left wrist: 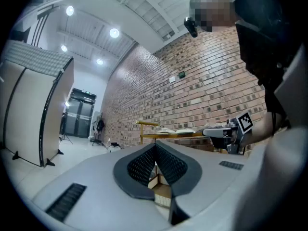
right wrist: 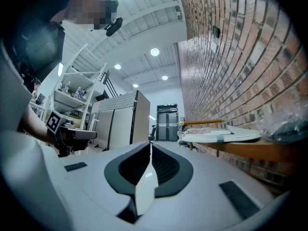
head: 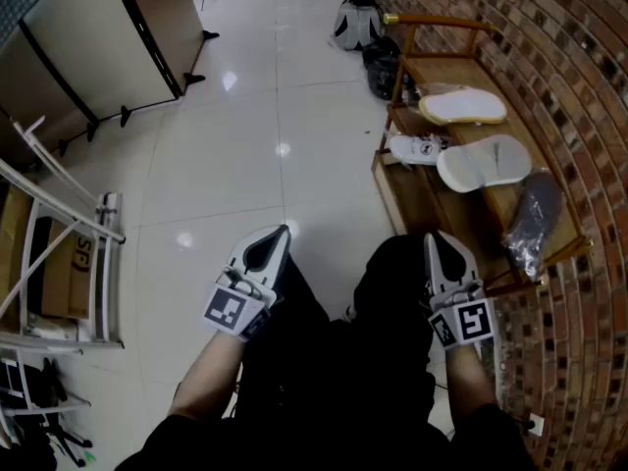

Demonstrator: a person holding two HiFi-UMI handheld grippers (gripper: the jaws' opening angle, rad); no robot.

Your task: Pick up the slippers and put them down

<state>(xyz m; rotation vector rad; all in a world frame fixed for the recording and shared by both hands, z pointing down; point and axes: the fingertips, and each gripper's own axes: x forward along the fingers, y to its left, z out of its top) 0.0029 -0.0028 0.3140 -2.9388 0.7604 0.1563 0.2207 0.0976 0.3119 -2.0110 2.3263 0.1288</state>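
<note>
Grey jaws on the left gripper (head: 280,235) are shut tight, with nothing between them. The right gripper (head: 433,241) is the same: its jaws are pressed together and hold nothing. Both sit low in front of the person and point forward over the shiny floor (head: 235,165).

The slippers are not picked up yet, I think. They lie on a wooden bench (head: 437,72) by the brick wall (head: 579,86), ahead and off to the right. The near slipper (head: 486,160) is just ahead and to the right of the right gripper, so that hand is much closer than the left one. Its long side runs across, from the floor side to the wall side. The right gripper would likely have to turn right to meet it. The far slipper (head: 461,106) lies much the same way, further along the bench. A dark plastic bag (head: 535,214) sits beside the near slipper, close to the wall.

The head view shows both slippers from the top. The right gripper view shows them only from the side, lying flat on the bench. The left gripper view shows the right gripper out beside it, with the bench further off. A backpack (head: 355,23) sits on the floor, furthest away.
</note>
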